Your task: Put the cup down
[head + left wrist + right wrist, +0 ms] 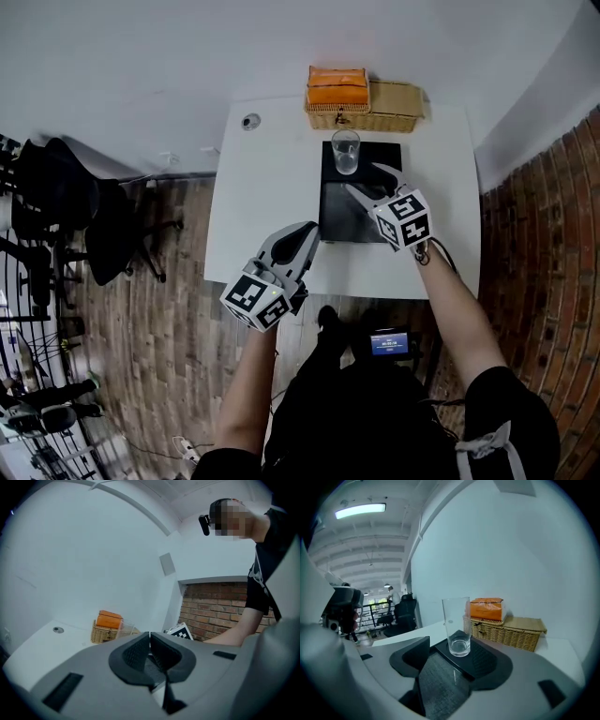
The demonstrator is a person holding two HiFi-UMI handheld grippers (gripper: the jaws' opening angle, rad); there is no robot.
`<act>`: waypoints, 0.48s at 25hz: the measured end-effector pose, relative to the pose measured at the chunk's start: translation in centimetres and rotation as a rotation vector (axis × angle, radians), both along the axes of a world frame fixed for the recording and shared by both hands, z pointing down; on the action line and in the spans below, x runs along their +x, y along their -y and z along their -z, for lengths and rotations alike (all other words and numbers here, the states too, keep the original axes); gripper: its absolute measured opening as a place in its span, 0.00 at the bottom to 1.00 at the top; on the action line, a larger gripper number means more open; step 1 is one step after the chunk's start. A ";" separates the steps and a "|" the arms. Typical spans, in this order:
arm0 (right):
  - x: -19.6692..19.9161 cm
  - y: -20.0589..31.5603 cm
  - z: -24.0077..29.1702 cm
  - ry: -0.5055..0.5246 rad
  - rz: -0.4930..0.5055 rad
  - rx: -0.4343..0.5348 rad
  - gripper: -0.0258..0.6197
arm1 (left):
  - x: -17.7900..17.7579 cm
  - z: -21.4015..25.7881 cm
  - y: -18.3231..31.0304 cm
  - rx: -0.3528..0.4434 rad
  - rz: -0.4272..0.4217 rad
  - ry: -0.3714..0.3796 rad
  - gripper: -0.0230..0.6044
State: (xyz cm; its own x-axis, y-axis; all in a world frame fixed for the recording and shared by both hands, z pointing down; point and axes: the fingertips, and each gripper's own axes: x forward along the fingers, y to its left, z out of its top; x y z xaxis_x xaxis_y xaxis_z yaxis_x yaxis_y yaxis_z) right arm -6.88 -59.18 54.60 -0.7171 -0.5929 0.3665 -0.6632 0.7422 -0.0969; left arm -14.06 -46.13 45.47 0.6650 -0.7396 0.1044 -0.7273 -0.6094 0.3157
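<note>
Cup [457,626] looks already down to me: it's upright on the black mat [337,220], just ahead of the right tongs [450,660], lined up with the gap but not touching either jaw. Those jaws are spread wide with only mat showing between them, so I'd read that as a let-go posture with room to back out without knocking the glass

The left tongs [298,242] are pressed together and pinching nothing. They sit off to the left of the right tongs and nearer me, around the near edge of the white table [262,187]. My guess is they're just parked out of the way, since this job only needs one side

The right gripper view is the one that sells it. I can see the cup's base flat on the mat and clear air on both sides, which the head view is too steep to show. The head view does give the layout, with the wicker basket [394,108] and orange pack [337,86] beyond the cup. The left gripper view only catches the cup small by the basket, past its closed tips
</note>
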 end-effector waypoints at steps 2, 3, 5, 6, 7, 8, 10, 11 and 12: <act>0.5 -1.0 1.1 0.061 -0.011 -0.026 0.47 | 0.1 0.1 -0.5 0.003 -0.003 0.000 0.06; 0.7 -1.4 1.7 0.099 -0.015 -0.042 0.47 | 0.1 0.2 -0.6 0.007 -0.005 0.001 0.06; 1.0 -2.3 3.2 0.197 -0.010 -0.091 0.47 | 0.3 0.5 -1.0 0.013 -0.007 -0.004 0.06; 1.3 -2.8 3.9 0.250 -0.006 -0.118 0.47 | 0.4 0.6 -1.2 0.016 -0.009 -0.006 0.06; 1.7 -3.3 4.6 0.297 -0.005 -0.140 0.47 | 0.6 0.7 -1.4 0.018 -0.012 -0.010 0.06; 2.1 -3.7 5.3 0.332 -0.006 -0.154 0.47 | 0.7 0.8 -1.6 0.020 -0.014 -0.014 0.06; 3.0 -4.5 6.6 0.368 -0.010 -0.160 0.45 | 1.0 1.0 -2.0 0.023 -0.017 -0.024 0.06; 3.3 -5.0 7.1 0.376 -0.012 -0.155 0.44 | 1.1 1.0 -2.2 0.025 -0.020 -0.027 0.06; 3.7 -5.5 7.7 0.382 -0.014 -0.147 0.42 | 1.2 1.1 -2.4 0.027 -0.024 -0.030 0.06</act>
